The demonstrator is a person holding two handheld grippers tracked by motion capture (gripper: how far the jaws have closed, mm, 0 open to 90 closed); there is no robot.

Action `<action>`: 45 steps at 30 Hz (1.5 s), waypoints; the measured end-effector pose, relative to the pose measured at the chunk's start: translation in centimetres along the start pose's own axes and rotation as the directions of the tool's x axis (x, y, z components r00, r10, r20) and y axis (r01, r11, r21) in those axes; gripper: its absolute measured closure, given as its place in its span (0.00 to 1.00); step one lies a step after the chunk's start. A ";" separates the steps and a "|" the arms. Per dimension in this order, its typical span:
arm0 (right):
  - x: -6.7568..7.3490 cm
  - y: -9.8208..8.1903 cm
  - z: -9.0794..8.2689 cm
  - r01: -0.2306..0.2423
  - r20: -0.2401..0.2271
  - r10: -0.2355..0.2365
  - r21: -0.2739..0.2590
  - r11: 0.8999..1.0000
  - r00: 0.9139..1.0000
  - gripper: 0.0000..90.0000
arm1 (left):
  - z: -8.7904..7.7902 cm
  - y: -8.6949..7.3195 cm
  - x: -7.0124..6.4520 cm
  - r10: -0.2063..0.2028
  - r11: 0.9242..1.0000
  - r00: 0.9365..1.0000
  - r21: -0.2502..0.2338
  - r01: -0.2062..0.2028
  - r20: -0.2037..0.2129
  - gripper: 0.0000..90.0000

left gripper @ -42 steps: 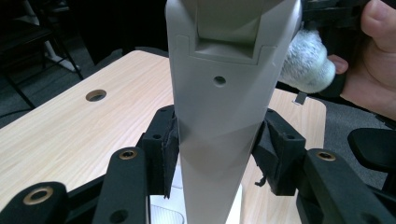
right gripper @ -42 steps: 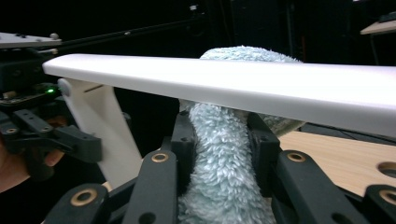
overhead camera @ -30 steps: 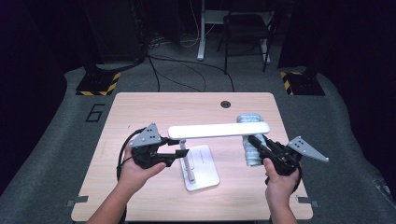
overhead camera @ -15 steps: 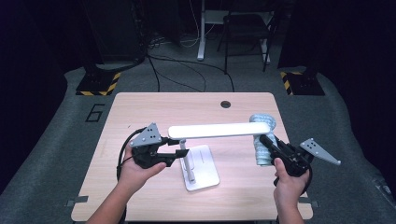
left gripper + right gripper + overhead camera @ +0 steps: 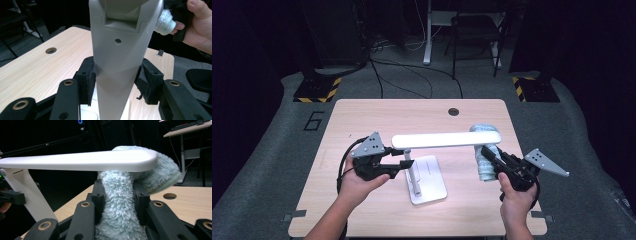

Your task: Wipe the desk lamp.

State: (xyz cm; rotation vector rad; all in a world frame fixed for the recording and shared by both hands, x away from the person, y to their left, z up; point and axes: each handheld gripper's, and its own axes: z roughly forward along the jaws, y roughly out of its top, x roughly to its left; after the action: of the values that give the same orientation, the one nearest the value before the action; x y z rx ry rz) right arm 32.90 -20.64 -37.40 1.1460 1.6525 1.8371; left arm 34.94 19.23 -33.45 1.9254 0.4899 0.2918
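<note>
The right gripper's [image 5: 488, 152] fingers [image 5: 141, 197] squeeze a fluffy cloth [image 5: 120, 205] pressed under the lamp [image 5: 446, 139] head's far end; the left gripper's [image 5: 406, 164] clamp its post above the bench [image 5: 362, 115]. Wiping looks underway; next, I'd guess, a steady drag along the head.

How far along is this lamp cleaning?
Done: the left gripper clamps the desk lamp's post, and the right gripper grips a fluffy cloth. In hand: the cloth wraps the lamp head's tip. Left: apparently wiping the rest of the head.
</note>
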 end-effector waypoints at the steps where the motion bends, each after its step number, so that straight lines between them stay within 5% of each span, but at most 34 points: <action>1: -0.1 0.0 -0.1 -0.001 0.007 0.001 -0.001 1.000 1.000 0.77 | 0.0 0.0 0.0 0.000 1.000 1.000 0.002 0.000 0.002 0.59; 19: -2.7 1.1 -2.3 -0.002 0.091 0.004 -0.025 1.000 0.996 0.77 | -0.1 -0.1 0.2 0.002 1.000 1.000 -0.006 -0.002 0.003 0.59; 25: -3.2 1.8 -3.3 -0.016 0.097 0.024 -0.080 0.997 0.995 0.77 | 0.0 -0.1 0.0 -0.003 1.000 1.000 -0.008 0.003 0.006 0.59; 27: -2.9 2.5 -3.5 0.026 0.113 -0.017 -0.083 0.996 0.994 0.77 | 0.1 -0.1 0.0 -0.003 1.000 1.000 -0.008 0.003 0.006 0.59; 45: -1.2 6.2 -1.3 0.086 0.040 -0.083 -0.084 0.993 0.996 0.77 | 0.2 -0.3 0.2 -0.007 1.000 1.000 -0.026 0.007 0.014 0.58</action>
State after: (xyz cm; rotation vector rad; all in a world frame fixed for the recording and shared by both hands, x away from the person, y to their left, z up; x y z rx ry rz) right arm 33.90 -23.64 -31.81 1.0509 1.5625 1.8056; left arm 35.08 19.30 -33.83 1.8991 0.4809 0.2785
